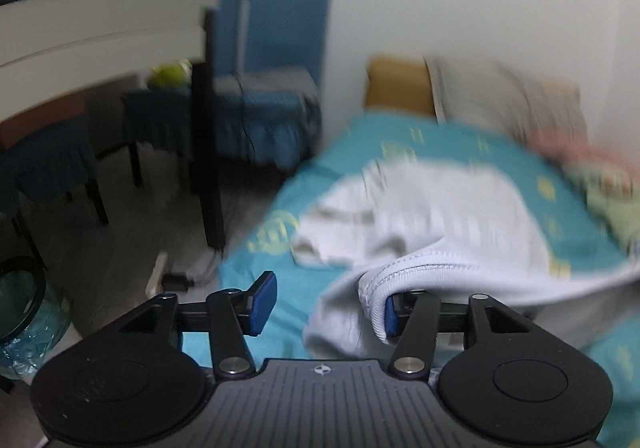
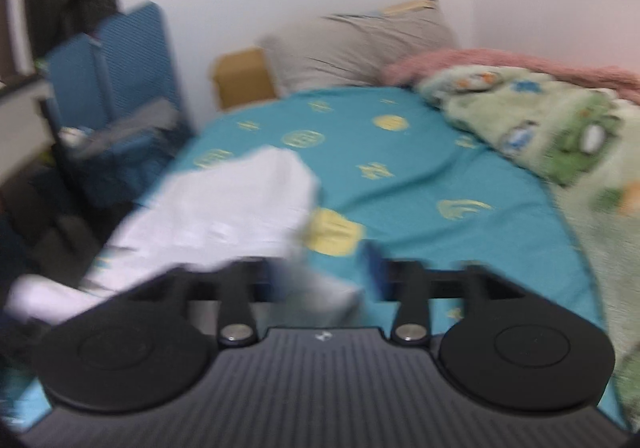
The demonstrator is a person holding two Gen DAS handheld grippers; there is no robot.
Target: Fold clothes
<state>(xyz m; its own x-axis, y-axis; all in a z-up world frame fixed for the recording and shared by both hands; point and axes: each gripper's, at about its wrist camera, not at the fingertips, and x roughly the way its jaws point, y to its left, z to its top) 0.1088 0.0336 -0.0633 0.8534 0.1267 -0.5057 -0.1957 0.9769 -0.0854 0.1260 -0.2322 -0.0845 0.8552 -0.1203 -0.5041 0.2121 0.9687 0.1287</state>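
**White garment on the bed, mid-handling**

Left gripper (image 1: pixel 326 306): jaws wide apart, a stitched hem of the white garment (image 1: pixel 432 215) draped over one finger, unclamped. Right gripper (image 2: pixel 324 276): also spread, gripping nothing, cloth between its fingers. The garment lies rumpled on the teal bedsheet (image 2: pixel 420 167), probably for flat folding.

Ahead of my right claw (image 2: pixel 326 276) the teal bed (image 2: pixel 400 151) lies open. A green blanket (image 2: pixel 540 127) crowds its right side, pillows (image 2: pixel 360 43) the far end, and, I think, blue chairs (image 2: pixel 116 59) the left.
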